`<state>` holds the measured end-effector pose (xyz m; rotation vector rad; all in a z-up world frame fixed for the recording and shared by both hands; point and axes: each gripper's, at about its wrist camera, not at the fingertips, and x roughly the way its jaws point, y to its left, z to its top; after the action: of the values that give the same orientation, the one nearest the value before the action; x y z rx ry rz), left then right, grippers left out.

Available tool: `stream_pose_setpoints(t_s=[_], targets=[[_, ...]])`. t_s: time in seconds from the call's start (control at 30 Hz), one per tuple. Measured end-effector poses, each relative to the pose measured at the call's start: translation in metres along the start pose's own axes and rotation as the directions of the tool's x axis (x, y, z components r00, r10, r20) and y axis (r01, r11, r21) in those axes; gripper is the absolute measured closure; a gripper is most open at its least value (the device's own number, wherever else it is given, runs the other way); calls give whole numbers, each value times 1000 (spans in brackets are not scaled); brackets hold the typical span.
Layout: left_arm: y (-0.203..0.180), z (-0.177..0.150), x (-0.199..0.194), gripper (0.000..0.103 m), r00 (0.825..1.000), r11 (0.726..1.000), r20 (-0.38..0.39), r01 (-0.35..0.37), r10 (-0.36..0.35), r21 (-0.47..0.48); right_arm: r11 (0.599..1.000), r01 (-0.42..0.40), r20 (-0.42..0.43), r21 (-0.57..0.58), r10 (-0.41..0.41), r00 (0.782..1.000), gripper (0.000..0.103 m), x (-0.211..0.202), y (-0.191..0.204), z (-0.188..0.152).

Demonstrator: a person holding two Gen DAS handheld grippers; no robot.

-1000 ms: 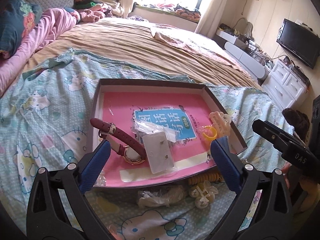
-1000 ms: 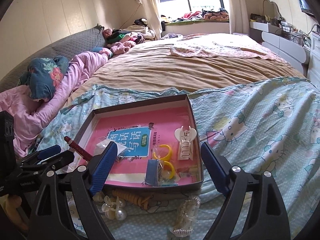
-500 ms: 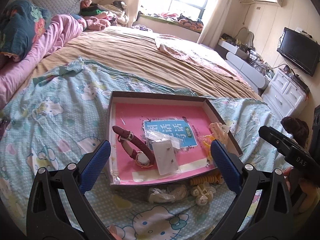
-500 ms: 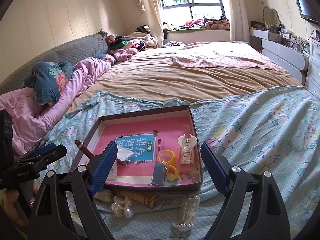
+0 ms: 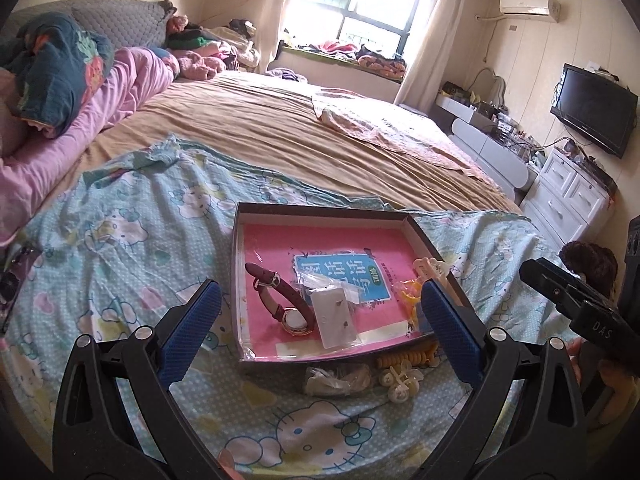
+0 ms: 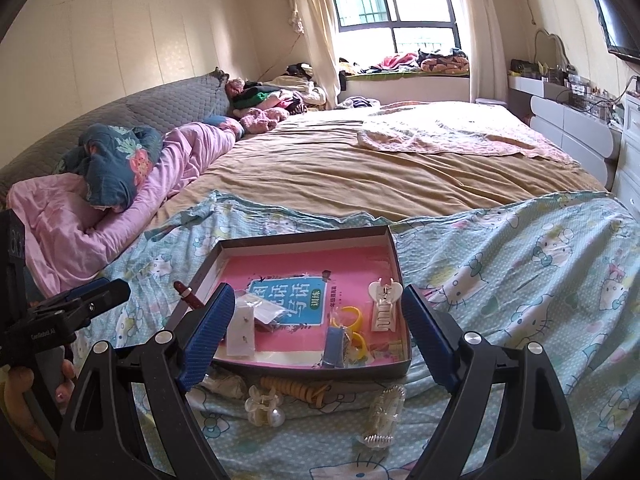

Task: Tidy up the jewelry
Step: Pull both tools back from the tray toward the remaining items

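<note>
On the bed, on a blue cartoon-cat sheet, sits a flat dark box with a pink bottom. The left claw hangs over the near edge of the box. Its two blue fingers are wide apart and hold nothing.

Right between them, inside the box, lies a dark red watch. The watch is long and lies slanted. Its round face is at the near end and its strap tip points away and to the left. Just beside it on the right is a small white card in a clear bag.

The right claw hangs over the near side of the box too, fingers wide apart and empty. Between them, in the box, are a yellow ring and a white hair clip. The clip is long and its heart-shaped end points away from the claw.

Outside the box, on the sheet near the claws, lie a pearl clip, an orange coil hair tie and a clear thing that may be a coil band; it is hard to tell.
</note>
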<state>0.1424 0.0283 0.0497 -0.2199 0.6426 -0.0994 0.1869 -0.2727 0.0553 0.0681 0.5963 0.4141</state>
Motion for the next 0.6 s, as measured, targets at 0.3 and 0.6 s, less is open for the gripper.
stream_pose_setpoints(t_s=[0.3, 0.6], targets=[[-3, -5, -13, 10, 1000, 1000, 9, -17, 17, 16, 1000, -10, 2, -24, 10, 1000, 19, -11, 7, -6], [6, -13, -21, 10, 998, 998, 2, -56, 56, 9, 999, -19, -6, -37, 19, 1000, 19, -19, 10, -13]])
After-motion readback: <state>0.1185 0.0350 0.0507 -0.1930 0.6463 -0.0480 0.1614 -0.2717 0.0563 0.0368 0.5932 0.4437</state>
